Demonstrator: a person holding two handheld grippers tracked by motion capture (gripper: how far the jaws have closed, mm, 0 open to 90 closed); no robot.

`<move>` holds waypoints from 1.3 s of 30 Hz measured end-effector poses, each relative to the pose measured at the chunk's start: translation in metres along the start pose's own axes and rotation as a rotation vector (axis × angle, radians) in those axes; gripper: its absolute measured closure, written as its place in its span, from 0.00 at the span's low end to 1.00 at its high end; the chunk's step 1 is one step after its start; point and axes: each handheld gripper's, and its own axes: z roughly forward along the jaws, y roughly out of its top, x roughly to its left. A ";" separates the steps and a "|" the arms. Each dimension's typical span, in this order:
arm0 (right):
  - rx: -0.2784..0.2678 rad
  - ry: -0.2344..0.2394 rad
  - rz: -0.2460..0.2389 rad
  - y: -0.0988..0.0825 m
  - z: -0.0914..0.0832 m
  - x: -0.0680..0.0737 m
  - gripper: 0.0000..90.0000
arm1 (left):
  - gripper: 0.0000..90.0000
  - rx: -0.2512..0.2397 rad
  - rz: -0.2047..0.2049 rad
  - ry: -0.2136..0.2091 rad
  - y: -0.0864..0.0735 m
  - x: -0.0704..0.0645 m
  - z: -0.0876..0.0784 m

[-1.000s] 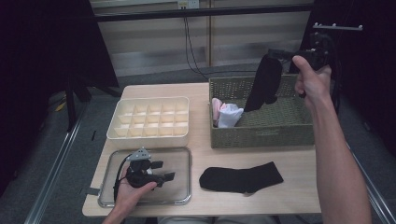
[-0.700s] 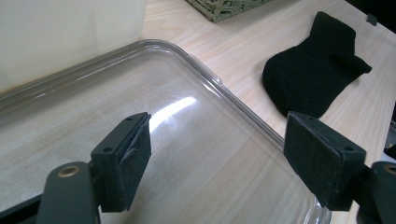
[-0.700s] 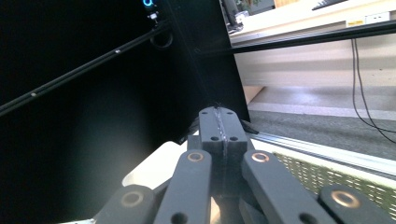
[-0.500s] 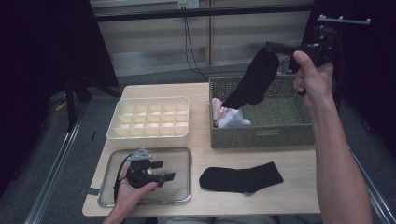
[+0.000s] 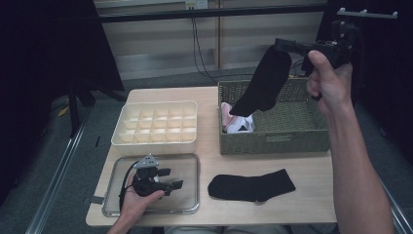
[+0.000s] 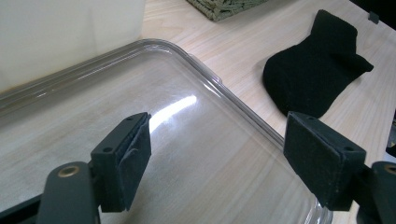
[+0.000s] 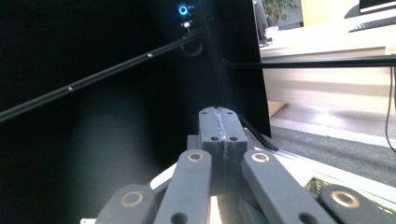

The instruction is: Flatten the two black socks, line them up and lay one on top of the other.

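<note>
High view: right tongs (image 5: 281, 45) raised well above the wicker basket (image 5: 272, 142), pinching the top of a black sock (image 5: 263, 83) that hangs down over the basket's left part, toe end dangling just above a pink-and-white bundle, probably more socks (image 5: 236, 122), inside. Second black sock (image 5: 252, 185) flat on the counter (image 5: 214, 97) in front of the basket. Cream divided organizer box (image 5: 156, 127) to the left of the basket, clear tray (image 5: 192, 165) in front of it. Left tongs (image 5: 168, 179) resting in a hand over that tray.

Left gripper view: pads (image 6: 135, 158) spread wide, nothing between them, clear tray (image 6: 154, 51) underneath, flat black sock (image 6: 317, 79) lying just beyond the tray's rim, a corner of the basket at the top.

Right gripper view: jaws pressed tight together against a dark background, held sock hidden past the tips, a strip of basket weave (image 7: 322, 184) low at the right.
</note>
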 end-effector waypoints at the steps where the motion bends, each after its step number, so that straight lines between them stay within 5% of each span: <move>1: -0.007 0.008 0.001 0.000 -0.001 0.002 1.00 | 0.26 0.000 0.000 0.000 0.000 0.000 0.000; 19: 0.059 0.077 -0.072 -0.016 -0.015 0.055 1.00 | 0.26 0.005 0.002 0.002 0.000 -0.001 0.002; 34: 0.113 0.107 -0.045 -0.063 -0.009 0.058 1.00 | 0.27 0.002 0.014 -0.004 0.003 -0.004 0.005; 39: 0.127 0.108 -0.030 -0.075 -0.006 0.055 1.00 | 0.38 -0.018 0.037 -0.034 0.011 -0.011 0.008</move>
